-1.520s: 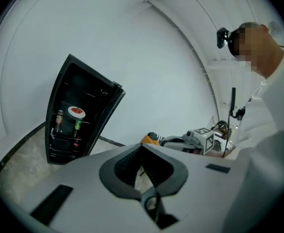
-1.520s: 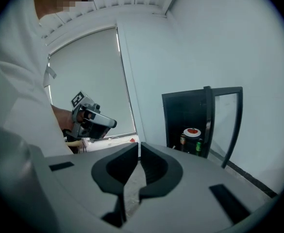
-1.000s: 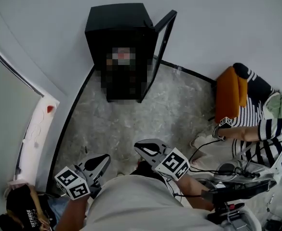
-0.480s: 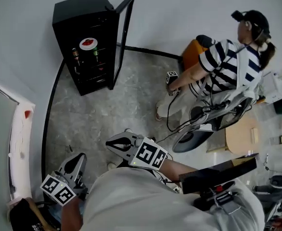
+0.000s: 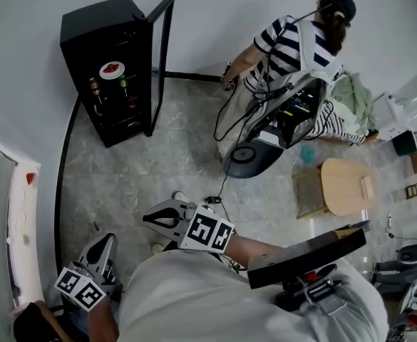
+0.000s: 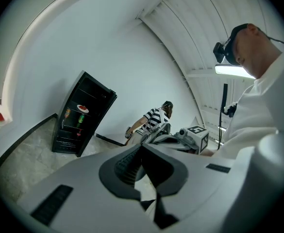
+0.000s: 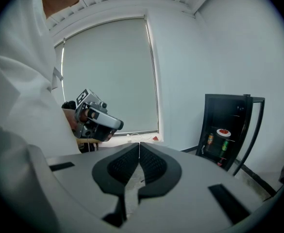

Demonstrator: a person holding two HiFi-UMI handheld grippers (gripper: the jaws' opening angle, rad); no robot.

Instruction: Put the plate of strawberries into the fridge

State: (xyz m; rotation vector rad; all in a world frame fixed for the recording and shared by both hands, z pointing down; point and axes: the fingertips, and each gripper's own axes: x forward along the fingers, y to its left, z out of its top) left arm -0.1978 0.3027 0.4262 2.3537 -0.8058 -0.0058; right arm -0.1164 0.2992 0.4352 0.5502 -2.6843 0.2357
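The black fridge (image 5: 105,70) stands against the wall with its glass door (image 5: 159,63) swung open. The white plate of strawberries (image 5: 112,68) rests on an upper shelf inside it; it also shows in the left gripper view as the plate (image 6: 82,108) and in the right gripper view as the plate (image 7: 223,131). My left gripper (image 5: 107,239) is low beside my body, shut and empty. My right gripper (image 5: 146,217) is in front of my chest, also shut with nothing in it. Both are far from the fridge.
Two bottles (image 5: 95,90) stand on the shelf below the plate. A person in a striped shirt (image 5: 288,40) bends over a chair with cables (image 5: 265,137). A round wooden stool (image 5: 345,186) is at the right. A white window sill (image 5: 21,223) runs along the left.
The head view has swung, so the fridge now sits farther left. The person in the striped shirt has got up and moved toward the back wall. Both grippers have drifted down and left.
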